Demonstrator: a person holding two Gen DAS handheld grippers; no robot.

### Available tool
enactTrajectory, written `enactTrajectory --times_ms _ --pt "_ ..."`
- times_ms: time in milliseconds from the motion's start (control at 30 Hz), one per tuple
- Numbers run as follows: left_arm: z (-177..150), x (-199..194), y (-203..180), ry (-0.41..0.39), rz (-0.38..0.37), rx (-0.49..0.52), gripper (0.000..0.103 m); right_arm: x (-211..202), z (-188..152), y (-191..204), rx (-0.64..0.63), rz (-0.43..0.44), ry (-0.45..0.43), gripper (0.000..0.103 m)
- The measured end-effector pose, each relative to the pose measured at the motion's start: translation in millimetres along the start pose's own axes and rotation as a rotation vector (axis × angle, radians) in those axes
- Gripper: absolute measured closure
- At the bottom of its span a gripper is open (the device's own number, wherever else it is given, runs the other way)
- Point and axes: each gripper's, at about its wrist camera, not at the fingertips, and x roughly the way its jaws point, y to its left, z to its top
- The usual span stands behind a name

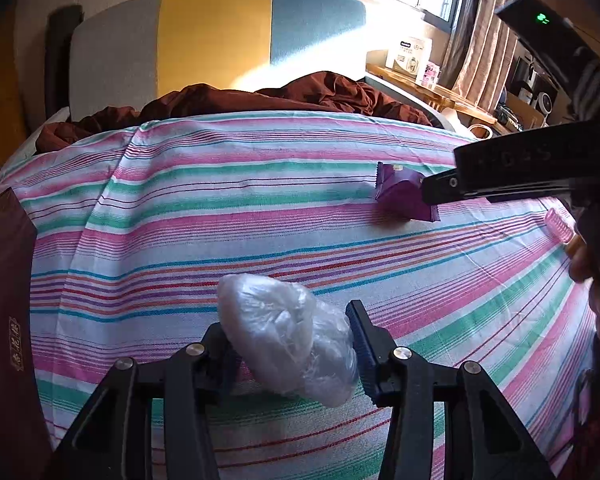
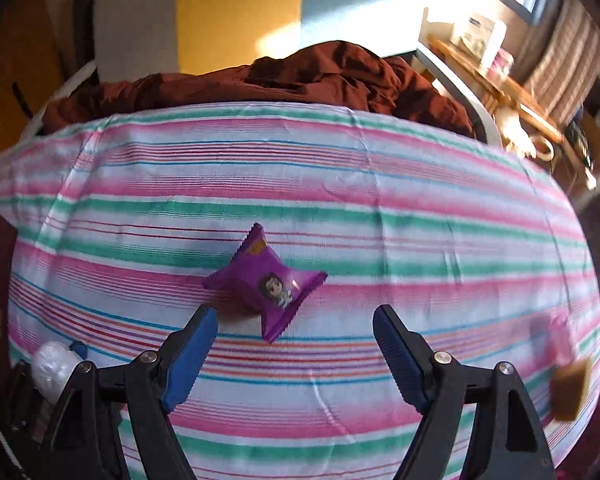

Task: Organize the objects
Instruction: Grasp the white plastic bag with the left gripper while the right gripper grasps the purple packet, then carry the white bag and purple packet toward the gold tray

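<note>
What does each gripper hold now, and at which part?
The left gripper holds the crumpled plastic bag, pinched across its middle. The right gripper is open, holding nothing.

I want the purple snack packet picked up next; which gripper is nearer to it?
Right. The right gripper hangs open just short of the purple snack packet; the left gripper is farther off, shut on a clear plastic bag.

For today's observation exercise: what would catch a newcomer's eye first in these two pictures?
The pink, green and white striped cloth fills both views. On it, the left gripper clasps a crumpled clear plastic bag, while the open right gripper reaches toward a shiny purple snack packet printed with a cartoon figure.
</note>
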Motion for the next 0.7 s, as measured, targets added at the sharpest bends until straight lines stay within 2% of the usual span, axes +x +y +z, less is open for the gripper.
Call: enactTrajectory --times_ms 100,167,200,233,267,300,333,467,700 --pt "-0.7 0.4 2.0 -0.007 -0.01 -0.008 0.055 18.9 14.9 10.0 -0.148 -0.013 0.05 0.022" --pt "-1.1 0.1 1.3 -0.01 -0.006 -0.004 0.055 32.6 19.9 15.4 -0.202 0.006 0.092 0.022" --pt "-1.0 0.2 1.0 -0.011 -0.005 -0.003 0.055 39.6 20.4 17.5 -0.213 0.009 0.111 0.026" --pt "-1.1 0.3 1.2 -0.012 -0.007 -0.006 0.055 46.1 20.4 19.4 -0.215 0.006 0.124 0.036" --pt "-1.1 0.1 1.7 -0.013 -0.011 -0.009 0.055 48.4 20.3 19.7 -0.198 0.032 0.12 0.042" --pt "-1.1 0.1 1.9 -0.013 -0.013 -0.011 0.055 47.2 20.6 17.3 -0.162 0.075 0.111 0.064" --pt "-1.0 0.1 1.9 -0.014 -0.014 -0.012 0.055 46.4 20.3 15.6 -0.126 0.093 0.107 0.07" --pt "-1.8 -0.9 0.2 -0.017 -0.008 -0.008 0.055 42.5 10.3 17.1 -0.064 0.084 0.091 0.07" --pt "-2.1 -1.6 -0.4 -0.018 -0.007 -0.008 0.055 26.6 -21.4 22.2 0.023 0.156 0.121 0.071"
